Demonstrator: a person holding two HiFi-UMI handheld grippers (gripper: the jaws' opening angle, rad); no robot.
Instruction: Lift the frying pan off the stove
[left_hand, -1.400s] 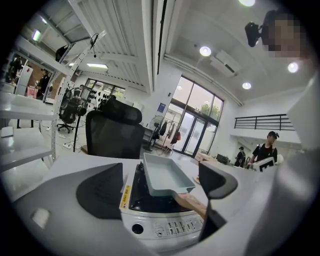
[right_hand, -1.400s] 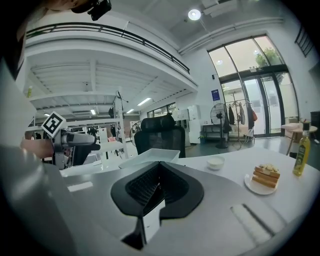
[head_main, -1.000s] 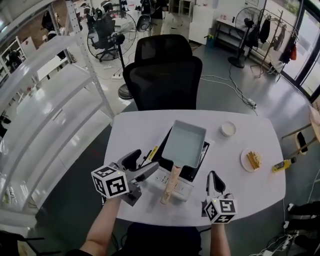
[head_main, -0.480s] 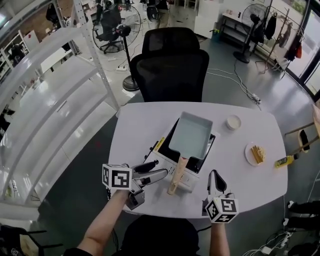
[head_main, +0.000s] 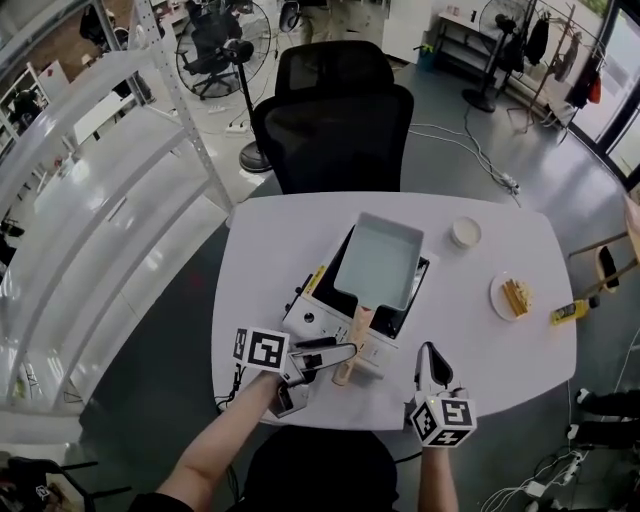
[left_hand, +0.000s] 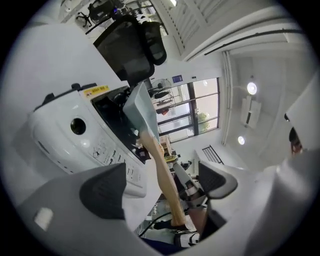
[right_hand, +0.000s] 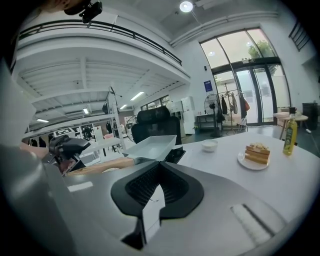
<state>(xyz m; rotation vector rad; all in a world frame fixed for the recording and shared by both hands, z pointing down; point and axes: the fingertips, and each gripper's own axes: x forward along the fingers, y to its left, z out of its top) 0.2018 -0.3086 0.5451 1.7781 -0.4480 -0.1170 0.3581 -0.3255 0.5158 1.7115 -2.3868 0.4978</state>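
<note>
- The white oval table (head_main: 270, 250) carries everything; a black office chair (head_main: 335, 130) stands pushed in at its far side, out of the way
- A white boxy portable stove with a black top (head_main: 315, 318) sits near the table's middle, control panel facing the person, so the pan's handle points back within reach
- The pale grey-blue rectangular frying pan (head_main: 378, 262) rests on the stove top, not yet lifted; its light wooden handle (head_main: 352, 345) sticks out over the stove's front edge toward the person
- The left gripper (head_main: 340, 355) comes at the handle from the left side, its jaws spread wide; in the left gripper view the handle (left_hand: 162, 175) lines up in the gap between the dark pads, with nothing clamped, which looks like the set-up for closing on it
- The right gripper (head_main: 430, 360) hovers over the table's near edge, right of the handle and apart from it, its jaws pressed together and empty, seemingly waiting
- A white plate with a stack of toast-like slices (head_main: 512, 297) and a small white bowl (head_main: 465, 233) lie to the right of the stove, clear of any lift path
</note>
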